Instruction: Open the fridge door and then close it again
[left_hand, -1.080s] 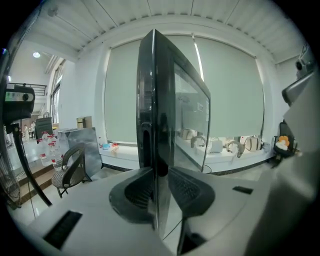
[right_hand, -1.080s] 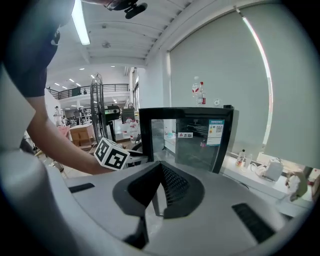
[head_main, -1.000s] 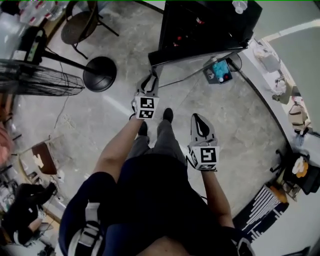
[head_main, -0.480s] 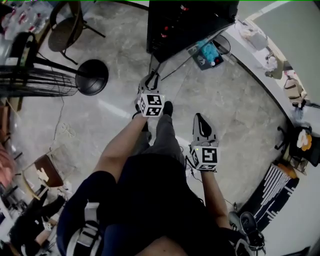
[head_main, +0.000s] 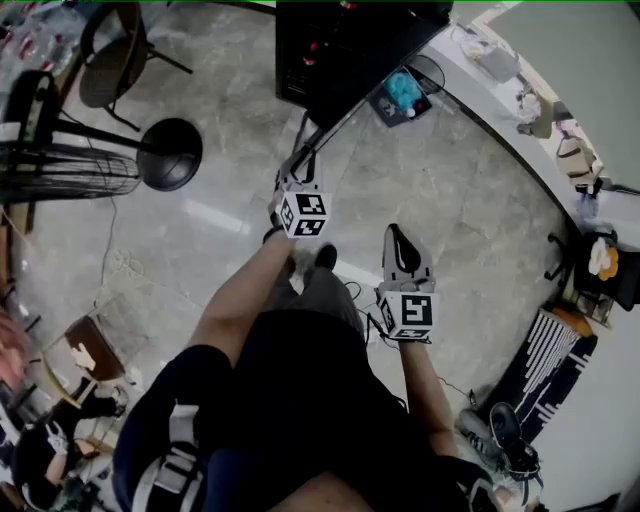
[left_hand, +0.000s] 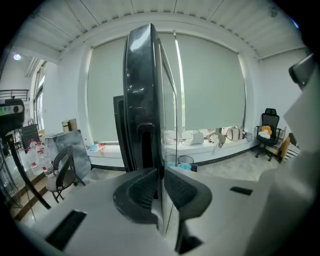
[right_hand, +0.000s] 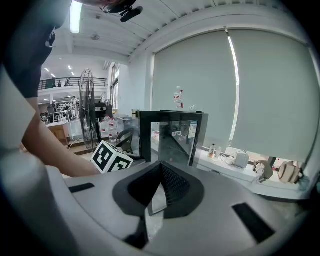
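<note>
The black fridge (head_main: 340, 45) stands at the top of the head view with its glass door swung out. My left gripper (head_main: 298, 162) reaches to that door's free edge. In the left gripper view the door (left_hand: 142, 100) is seen edge-on, running up from between the ribbed pads (left_hand: 142, 187). The left gripper (left_hand: 161, 175) has just been closing, and its pads now press on the door's thin edge. My right gripper (head_main: 397, 236) hangs lower right, away from the door, shut on nothing. The right gripper (right_hand: 160, 167) points toward the fridge (right_hand: 170, 137).
A standing fan (head_main: 60, 170) with a round black base (head_main: 170, 153) and a chair (head_main: 110, 60) are on the left. A blue object (head_main: 400, 92) lies by the fridge. A ledge with bags (head_main: 540, 110) curves along the right; a striped mat (head_main: 540, 370) and shoes (head_main: 505, 435) lie lower right.
The fridge has slid up and to the left in the head view. The left gripper has stayed at the door's edge. One foot has stepped back. The right gripper has barely shifted in the picture.
</note>
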